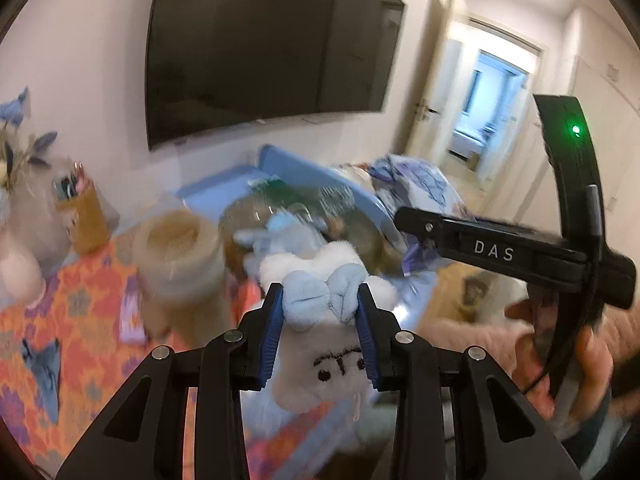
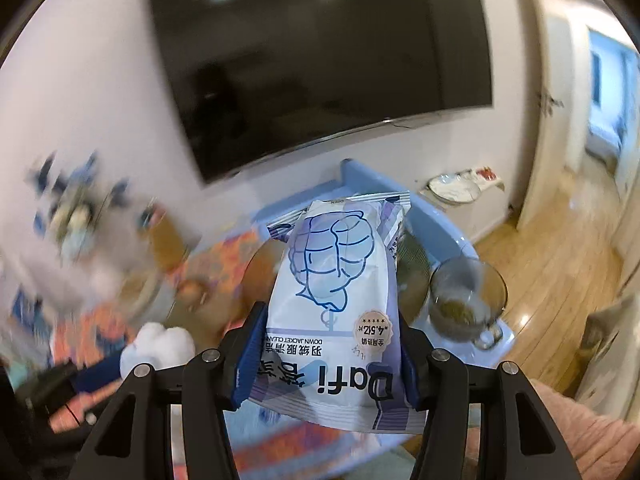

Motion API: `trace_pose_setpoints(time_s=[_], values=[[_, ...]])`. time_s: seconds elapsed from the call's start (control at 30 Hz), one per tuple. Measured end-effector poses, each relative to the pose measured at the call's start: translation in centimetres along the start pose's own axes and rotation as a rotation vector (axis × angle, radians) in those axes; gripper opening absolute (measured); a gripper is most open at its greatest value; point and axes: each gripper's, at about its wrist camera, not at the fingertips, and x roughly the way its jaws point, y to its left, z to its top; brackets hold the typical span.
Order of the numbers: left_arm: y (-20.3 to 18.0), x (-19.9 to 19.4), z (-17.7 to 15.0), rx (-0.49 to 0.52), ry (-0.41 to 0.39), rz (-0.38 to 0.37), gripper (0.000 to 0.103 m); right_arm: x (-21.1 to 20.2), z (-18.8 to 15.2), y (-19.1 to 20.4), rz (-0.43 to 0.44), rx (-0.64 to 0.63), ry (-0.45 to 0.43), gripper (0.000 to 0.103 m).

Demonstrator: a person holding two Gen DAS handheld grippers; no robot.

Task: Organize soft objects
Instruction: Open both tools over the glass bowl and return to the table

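**Q:** What does the background show, and what lies on the surface?

**A:** A pale wall carries a dark television (image 1: 272, 48), with a hallway opening at far right. Below it, my desk (image 1: 80, 300) wears an orange patterned cloth. A blue tray (image 1: 224, 188) sits at the far side, with a glass bowl (image 2: 466, 292) near its right end in the right-wrist view. Motion blur softens the left of both views.

**Q:** How is each claw engaged?

**A:** My left claw (image 1: 320, 312) is closed on a white plush toy (image 1: 320, 360), its blue pads pinching either side of the pale blue bow (image 1: 320, 298). The pinch falls high on the toy, so, as I judge it, the body can hang free of the desk. My right claw (image 2: 326, 356) grips a wipes packet (image 2: 332, 300) across its lower, printed end; the packet stands up and away from me, over the tray.

**Q:** Why both lifted at once?

**A:** Probably so that I can carry the two soft items toward the tray together. The packet's slack film may slide between the pads; the plush compresses and should hold well.
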Motion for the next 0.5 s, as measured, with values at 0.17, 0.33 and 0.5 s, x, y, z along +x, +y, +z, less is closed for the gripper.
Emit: trace_pose_setpoints(time_s=[0.17,0.33,0.5], values=[[-1.3,5.9,4.3,-0.026,-0.005,0.116,0.032,5.5,4.1,-3.4,0.01,0.135,0.063,0.056],[-0.9,10.3,6.6,-0.052,0.007,0.158,0.056,10.2,5.6,-6.2,0.063,0.224,0.128,0.064],[-1.2,10.9,6.5,-0.04,0.001,0.143,0.071,11.5,5.0,-8.0,0.092,0.264,0.152,0.064]])
